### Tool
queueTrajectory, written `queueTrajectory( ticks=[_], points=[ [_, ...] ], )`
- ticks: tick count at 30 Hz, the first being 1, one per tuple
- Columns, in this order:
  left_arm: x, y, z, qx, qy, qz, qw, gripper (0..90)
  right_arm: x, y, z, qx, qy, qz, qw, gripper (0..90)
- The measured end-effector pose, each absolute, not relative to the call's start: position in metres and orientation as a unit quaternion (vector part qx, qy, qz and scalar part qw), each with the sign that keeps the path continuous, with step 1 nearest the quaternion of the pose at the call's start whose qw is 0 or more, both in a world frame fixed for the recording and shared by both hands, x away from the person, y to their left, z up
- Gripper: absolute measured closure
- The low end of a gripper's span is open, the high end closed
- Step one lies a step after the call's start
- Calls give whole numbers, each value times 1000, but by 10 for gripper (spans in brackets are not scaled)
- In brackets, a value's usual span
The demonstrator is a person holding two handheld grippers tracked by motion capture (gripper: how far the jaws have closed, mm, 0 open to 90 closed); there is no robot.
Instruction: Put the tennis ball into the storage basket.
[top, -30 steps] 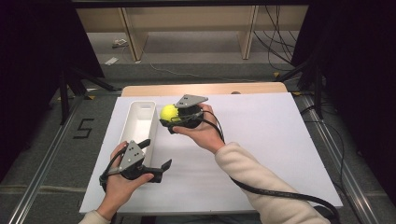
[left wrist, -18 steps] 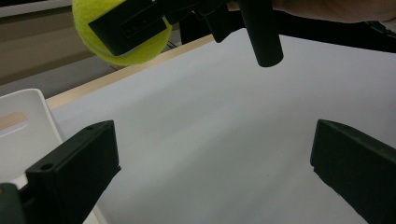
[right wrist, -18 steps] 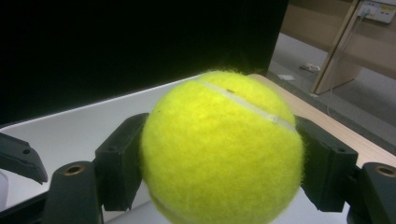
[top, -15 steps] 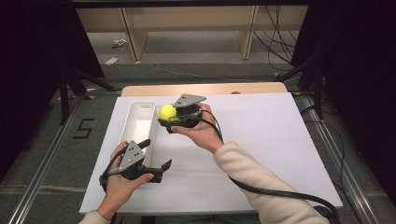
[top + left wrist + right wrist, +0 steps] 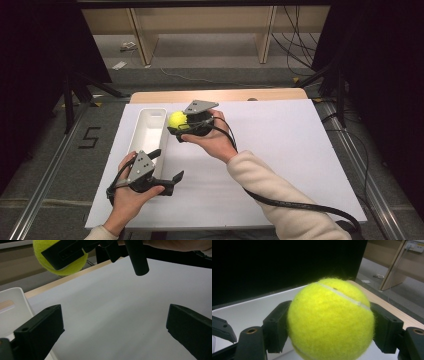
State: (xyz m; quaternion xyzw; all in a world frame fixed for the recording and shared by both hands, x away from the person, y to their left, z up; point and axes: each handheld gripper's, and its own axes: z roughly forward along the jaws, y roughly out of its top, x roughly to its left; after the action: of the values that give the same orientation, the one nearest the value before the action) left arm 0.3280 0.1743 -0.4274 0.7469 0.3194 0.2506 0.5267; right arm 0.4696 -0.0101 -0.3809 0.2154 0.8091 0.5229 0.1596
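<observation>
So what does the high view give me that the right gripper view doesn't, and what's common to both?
High view alone: the left gripper with jaws open near the table's front, both forearms, and the whole white bin. Right gripper view alone: close up, both black pads pressed against the ball's sides and its white seam. Shared: the yellow tennis ball clamped in the right gripper, with the white table beneath.

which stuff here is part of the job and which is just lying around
In the job:
- tennis ball, clamped in the right gripper
- white tray, beside the ball
- left gripper, open, at the tray's near end

Lying about:
- scraps on the floor
- cables on the floor
</observation>
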Motion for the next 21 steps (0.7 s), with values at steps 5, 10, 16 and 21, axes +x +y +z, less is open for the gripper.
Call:
queueTrajectory(
  ticks=[5, 10, 16, 21],
  points=[
    [328, 174, -427, 746, 321, 251, 527, 5, 469, -8, -380, 215, 809, 523, 159, 269],
    [328, 174, -427, 745, 321, 250, 528, 6, 470, -8, -380, 215, 809, 523, 161, 269],
    [328, 174, -427, 745, 320, 251, 528, 5, 470, -8, -382, 216, 811, 520, 159, 268],
    [328, 174, -427, 745, 321, 251, 528, 5, 471, -7, -380, 216, 809, 524, 159, 268]
  ],
)
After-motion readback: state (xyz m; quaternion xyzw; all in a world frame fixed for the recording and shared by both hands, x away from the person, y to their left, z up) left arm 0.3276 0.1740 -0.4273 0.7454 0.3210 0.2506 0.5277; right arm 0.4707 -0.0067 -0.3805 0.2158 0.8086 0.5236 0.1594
